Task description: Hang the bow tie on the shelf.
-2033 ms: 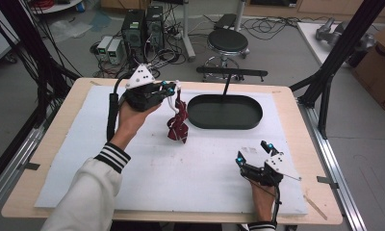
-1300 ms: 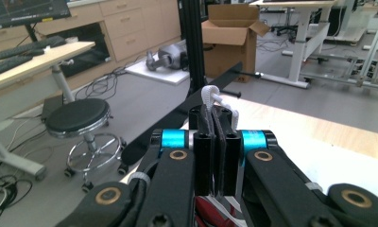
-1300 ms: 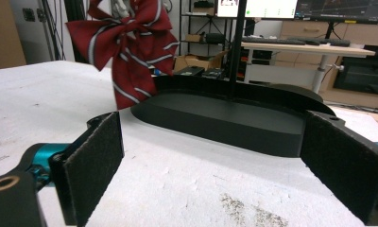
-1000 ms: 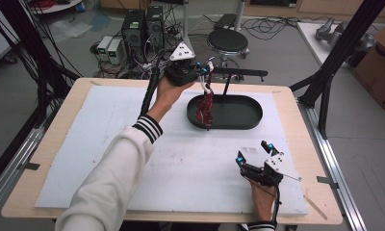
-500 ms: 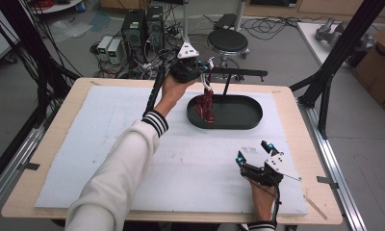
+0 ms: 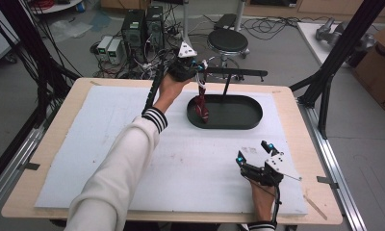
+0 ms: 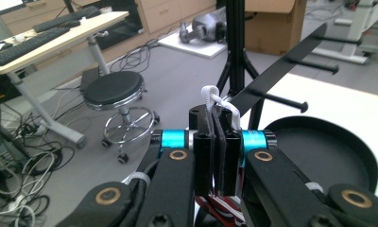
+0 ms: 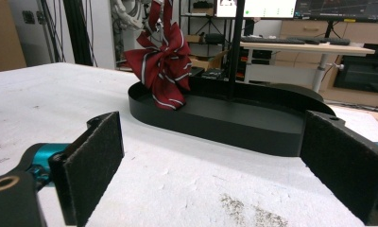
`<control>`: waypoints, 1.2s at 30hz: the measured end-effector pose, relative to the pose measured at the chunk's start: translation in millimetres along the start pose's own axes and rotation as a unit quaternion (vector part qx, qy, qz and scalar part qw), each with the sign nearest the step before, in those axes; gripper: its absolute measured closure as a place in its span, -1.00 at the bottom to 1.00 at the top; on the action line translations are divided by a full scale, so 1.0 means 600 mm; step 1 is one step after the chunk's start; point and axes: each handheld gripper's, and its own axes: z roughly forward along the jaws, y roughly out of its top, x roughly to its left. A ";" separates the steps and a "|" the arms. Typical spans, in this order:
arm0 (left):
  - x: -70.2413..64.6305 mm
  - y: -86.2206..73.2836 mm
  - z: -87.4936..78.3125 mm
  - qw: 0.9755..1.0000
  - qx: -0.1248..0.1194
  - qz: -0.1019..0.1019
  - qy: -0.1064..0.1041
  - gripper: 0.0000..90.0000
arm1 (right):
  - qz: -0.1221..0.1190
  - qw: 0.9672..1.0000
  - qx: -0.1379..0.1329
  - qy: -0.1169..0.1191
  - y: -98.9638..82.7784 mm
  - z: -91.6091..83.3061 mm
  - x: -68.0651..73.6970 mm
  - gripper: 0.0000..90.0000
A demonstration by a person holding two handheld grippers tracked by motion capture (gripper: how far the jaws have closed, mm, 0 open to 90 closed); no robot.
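Observation:
A dark red bow tie with white stripes (image 6: 201, 108) (image 8: 164, 61) hangs by a white loop (image 7: 214, 97). My left gripper (image 6: 200, 67) (image 7: 218, 118) is shut on that loop, just in front of the black rack bar (image 6: 238, 72) (image 7: 281, 71) with its pegs. The bow's lower end hangs down to the left end of the black oval tray (image 6: 229, 126) (image 8: 234, 127) (image 7: 366, 156). My right gripper (image 6: 252, 150) (image 8: 210, 175) rests open near the table's front right, jaws wide apart with nothing between them, pointing at the tray.
A white foam mat (image 6: 109, 144) covers the wooden table (image 6: 296, 110). The rack's post (image 6: 225, 89) rises from the tray. Beyond the far edge stand a black stool (image 6: 227, 41) and computer boxes (image 6: 142, 26). A black frame leg (image 6: 325, 82) stands at the right.
My left gripper has carried the bow tie from the middle of the mat up to the rack, then shifted slightly right and lower over the tray. The right gripper has not moved.

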 end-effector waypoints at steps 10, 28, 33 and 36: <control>0.000 -0.017 0.004 0.999 0.025 -0.004 0.025 0.72 | -0.004 1.000 -0.003 0.000 0.000 0.000 0.001 -0.85; 0.025 -0.069 -0.043 0.999 -0.008 -0.042 0.009 -0.81 | -0.004 1.000 -0.004 0.000 0.000 -0.001 0.001 -0.85; 0.028 -0.111 -0.111 0.997 -0.047 -0.055 0.013 -0.85 | -0.004 1.000 -0.005 0.000 -0.001 -0.001 0.001 -0.85; 0.028 -0.125 -0.141 0.996 -0.063 -0.061 0.013 -0.85 | -0.004 1.000 -0.010 -0.001 -0.001 -0.002 0.002 -0.85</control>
